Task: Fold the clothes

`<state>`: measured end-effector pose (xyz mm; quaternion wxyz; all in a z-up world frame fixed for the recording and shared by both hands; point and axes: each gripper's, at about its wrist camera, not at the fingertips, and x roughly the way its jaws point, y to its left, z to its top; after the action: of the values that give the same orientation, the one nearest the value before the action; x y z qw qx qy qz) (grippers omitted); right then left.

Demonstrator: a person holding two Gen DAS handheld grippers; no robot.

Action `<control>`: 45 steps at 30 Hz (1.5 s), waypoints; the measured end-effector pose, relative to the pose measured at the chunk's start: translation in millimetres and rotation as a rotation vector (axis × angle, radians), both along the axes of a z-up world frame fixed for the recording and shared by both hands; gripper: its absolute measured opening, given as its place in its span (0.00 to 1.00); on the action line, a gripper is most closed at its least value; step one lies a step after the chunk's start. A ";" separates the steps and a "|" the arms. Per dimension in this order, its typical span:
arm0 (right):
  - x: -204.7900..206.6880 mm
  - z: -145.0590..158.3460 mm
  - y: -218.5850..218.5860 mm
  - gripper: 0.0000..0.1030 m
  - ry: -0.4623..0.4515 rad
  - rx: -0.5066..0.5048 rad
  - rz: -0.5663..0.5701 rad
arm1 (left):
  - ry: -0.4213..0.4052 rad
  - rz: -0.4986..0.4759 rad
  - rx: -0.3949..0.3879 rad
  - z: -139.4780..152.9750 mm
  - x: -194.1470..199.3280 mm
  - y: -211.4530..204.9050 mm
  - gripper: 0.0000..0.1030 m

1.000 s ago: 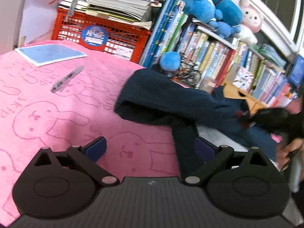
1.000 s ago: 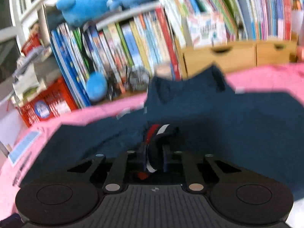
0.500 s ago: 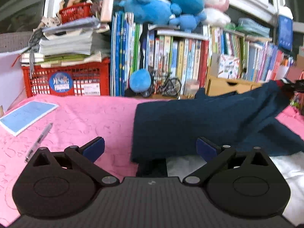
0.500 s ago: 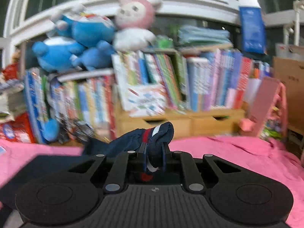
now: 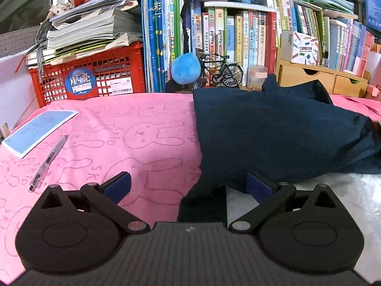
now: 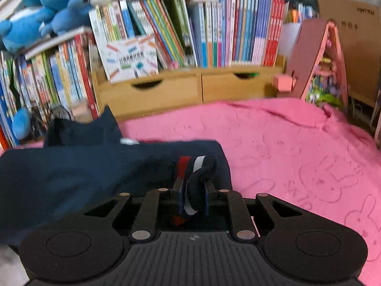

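One navy garment [image 5: 273, 133] lies on the pink bunny-print cloth [image 5: 147, 128] covering the table, partly folded over itself, right of centre in the left wrist view. A strip of it hangs toward the camera between the fingers of the left hand-held gripper [image 5: 188, 186], whose jaws are spread wide, gripping nothing. The right hand-held gripper [image 6: 193, 193] is clamped on one striped cuff [image 6: 200, 166] of the garment, with red, white and navy bands; the rest of the cloth trails off to its left. Also on the cloth: one pen [image 5: 48, 163] and one blue booklet [image 5: 39, 128], near each other, well apart from the garment. Behind: one red crate [image 5: 88, 76] stacked with papers, rows of books [image 5: 238, 35], two wooden drawers [image 6: 190, 90], one toy bicycle [image 5: 219, 71].
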<state>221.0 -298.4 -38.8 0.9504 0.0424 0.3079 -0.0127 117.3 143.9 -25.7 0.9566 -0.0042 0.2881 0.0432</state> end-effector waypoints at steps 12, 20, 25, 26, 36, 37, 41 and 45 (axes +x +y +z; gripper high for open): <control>24.1 15.2 -66.3 0.82 0.018 0.171 0.125 | -0.008 -0.053 -0.351 30.5 98.8 70.1 1.00; 69.2 -5.1 -67.9 0.94 0.088 0.273 0.181 | 0.118 -0.132 -0.356 1.0 176.7 53.4 1.00; 90.0 -12.7 -59.1 0.90 0.103 0.295 0.227 | 0.153 -0.146 -0.294 -19.9 196.8 36.1 0.95; 91.1 -12.5 -55.2 0.77 0.104 0.279 0.234 | 0.140 -0.152 -0.255 -20.5 196.3 30.3 0.73; 89.1 17.3 -22.3 0.09 0.031 0.139 0.223 | 0.003 -0.135 -0.095 -2.6 164.5 11.3 0.05; 92.8 22.3 -17.7 0.09 0.020 0.130 0.231 | -0.009 -0.118 -0.086 0.5 163.7 13.0 0.05; 119.9 43.8 5.9 0.09 -0.024 0.098 0.265 | -0.065 -0.059 -0.056 12.4 167.4 26.5 0.05; 153.8 55.2 26.4 0.09 -0.063 0.061 0.272 | -0.030 -0.018 0.008 6.3 168.7 35.5 0.05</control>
<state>374.9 -272.0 16.5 0.9508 0.0298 0.2810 0.1269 286.0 179.4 -19.4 0.9612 0.0014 0.2737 0.0355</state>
